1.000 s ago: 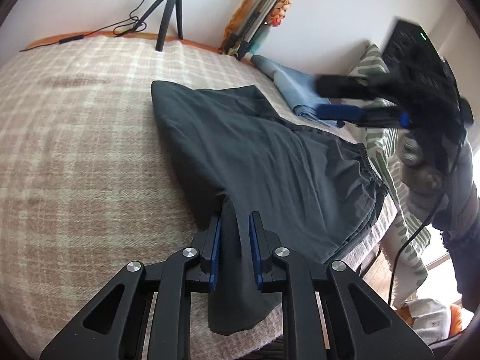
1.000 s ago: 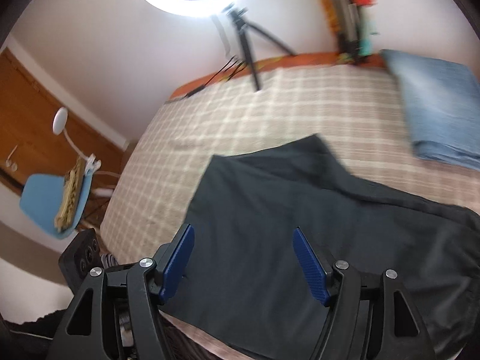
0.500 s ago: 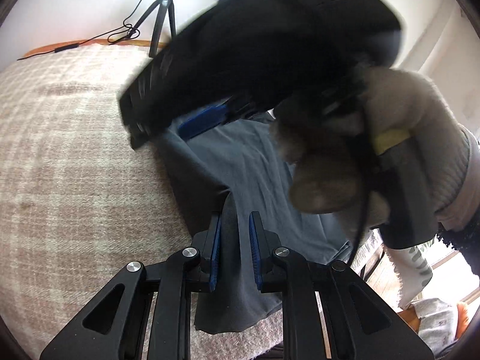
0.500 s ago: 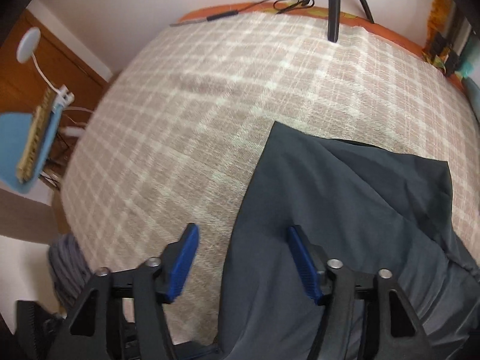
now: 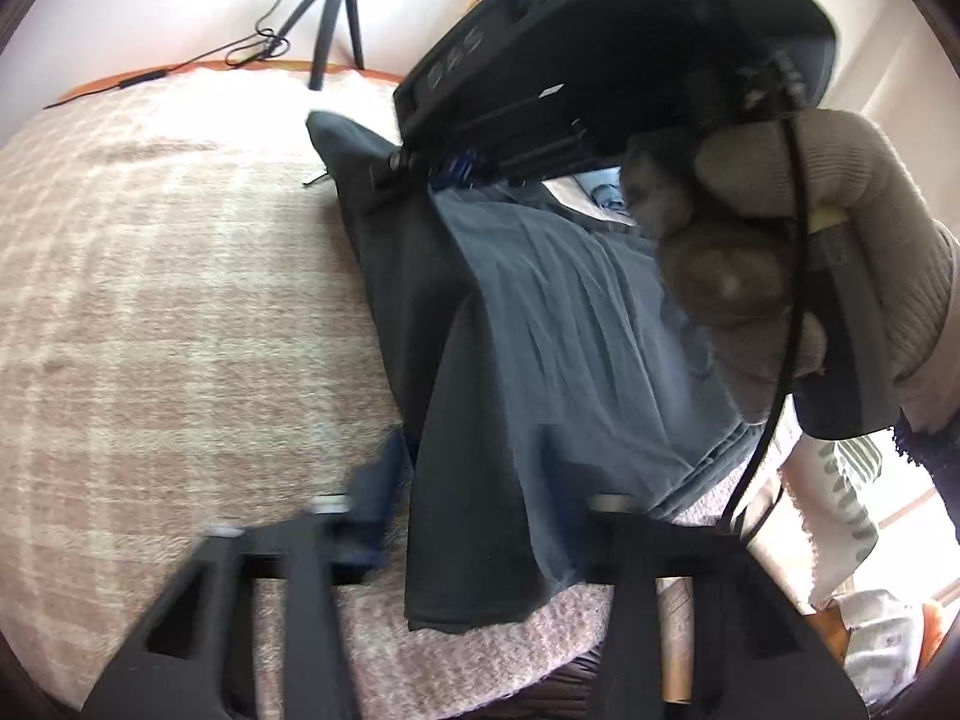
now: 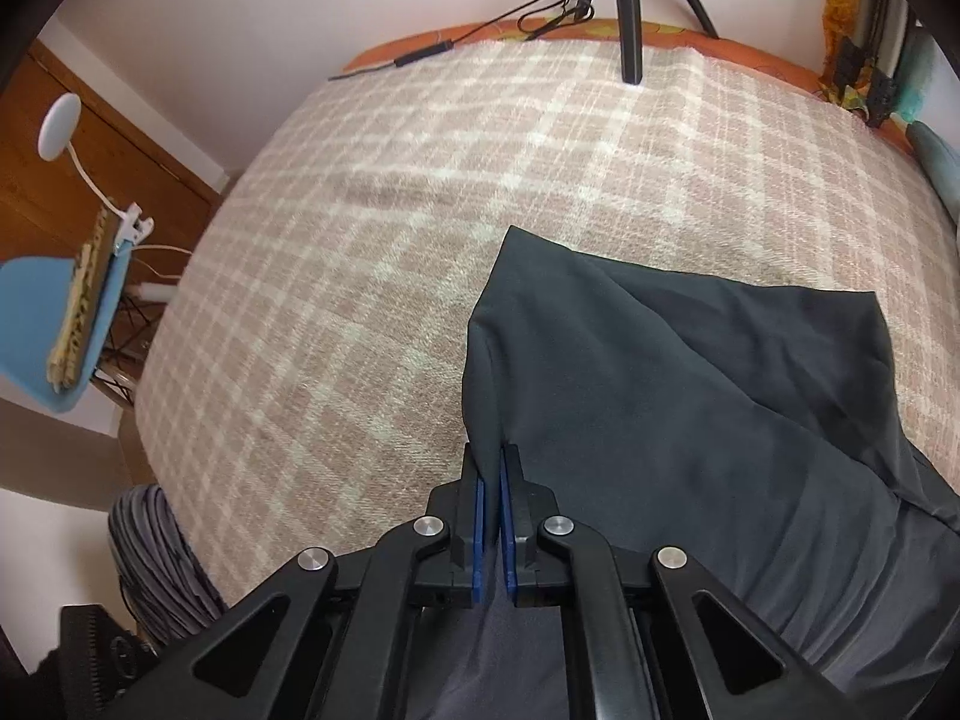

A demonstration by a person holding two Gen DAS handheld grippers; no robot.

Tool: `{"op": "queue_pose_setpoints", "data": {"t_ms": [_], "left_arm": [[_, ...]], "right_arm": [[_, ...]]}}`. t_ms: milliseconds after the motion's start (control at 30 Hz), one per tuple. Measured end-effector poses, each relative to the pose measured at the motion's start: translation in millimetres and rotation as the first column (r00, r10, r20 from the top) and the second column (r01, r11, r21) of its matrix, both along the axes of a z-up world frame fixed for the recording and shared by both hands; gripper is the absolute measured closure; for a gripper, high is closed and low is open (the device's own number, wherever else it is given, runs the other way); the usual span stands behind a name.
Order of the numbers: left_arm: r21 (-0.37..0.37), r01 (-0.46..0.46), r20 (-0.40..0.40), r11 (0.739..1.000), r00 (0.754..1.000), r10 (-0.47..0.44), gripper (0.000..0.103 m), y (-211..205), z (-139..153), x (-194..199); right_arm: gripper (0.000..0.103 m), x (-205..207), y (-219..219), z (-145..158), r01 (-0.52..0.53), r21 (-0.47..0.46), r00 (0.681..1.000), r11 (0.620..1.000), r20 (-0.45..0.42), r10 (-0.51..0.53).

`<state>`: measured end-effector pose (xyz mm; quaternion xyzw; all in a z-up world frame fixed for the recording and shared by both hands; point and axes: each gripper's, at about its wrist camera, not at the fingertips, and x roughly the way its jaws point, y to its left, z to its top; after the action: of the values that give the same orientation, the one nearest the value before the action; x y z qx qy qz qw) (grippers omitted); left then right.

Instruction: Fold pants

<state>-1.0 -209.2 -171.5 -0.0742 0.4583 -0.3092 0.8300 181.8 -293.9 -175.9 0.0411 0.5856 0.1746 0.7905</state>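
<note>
Item one, the pants [image 6: 690, 396]: dark charcoal fabric, which we find spread over the near right part of the bed, one corner reaching toward the middle of the blanket and the rest falling toward the near edge. In the left wrist view the same pants [image 5: 540, 324] lie in long soft folds, one end hanging over the bed's front edge.

Item two, the right gripper [image 6: 492, 480]: we see its blue pads pressed together with a raised fold of the pants' left edge pinched between them, the cloth lifted into a small ridge just ahead of the tips. In the left wrist view this gripper [image 5: 456, 171] comes in from above, held in a hand [image 5: 738, 252] with a knitted beige sleeve, a black cable running past it.

Item three, the left gripper [image 5: 474, 480]: blurred in its own view. Its jaws stand narrow, and the pants' cloth runs down between them at the near edge of the bed; we take it as gripped.

Item four, the blanket [image 6: 390, 210]: beige and cream check, covering the bed, with an orange sheet edge along the far side.

Item five, surroundings: a black tripod [image 6: 630, 6] at the far edge of the bed with a cable trailing beside it; a blue chair [image 6: 42, 336] at the left carrying a clipped-on white lamp [image 6: 60, 120]; a striped grey bundle [image 6: 156, 558] low beside the bed.
</note>
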Motion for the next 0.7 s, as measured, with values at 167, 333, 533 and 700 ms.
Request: {"op": "queue_pose_setpoints", "data": {"t_ms": [167, 333, 533, 700], "left_arm": [[-0.043, 0.066, 0.044, 0.997, 0.997, -0.064, 0.093, -19, 22, -3], [-0.086, 0.144, 0.096, 0.986, 0.986, -0.136, 0.093, -45, 44, -9], [-0.098, 0.25, 0.133, 0.963, 0.963, -0.236, 0.093, -87, 56, -16], [-0.109, 0.317, 0.143, 0.942, 0.943, -0.301, 0.093, -111, 61, -14]], "right_arm": [[0.102, -11, -20, 26, 0.027, 0.045, 0.998, 0.999, 0.059, -0.029], [0.102, -26, -56, 57, 0.076, 0.092, 0.989, 0.993, 0.123, -0.087], [0.102, -48, -102, 87, 0.124, 0.067, 0.973, 0.99, 0.19, -0.134], [0.102, -60, -140, 97, 0.182, 0.039, 0.96, 0.983, 0.21, -0.186]]}}
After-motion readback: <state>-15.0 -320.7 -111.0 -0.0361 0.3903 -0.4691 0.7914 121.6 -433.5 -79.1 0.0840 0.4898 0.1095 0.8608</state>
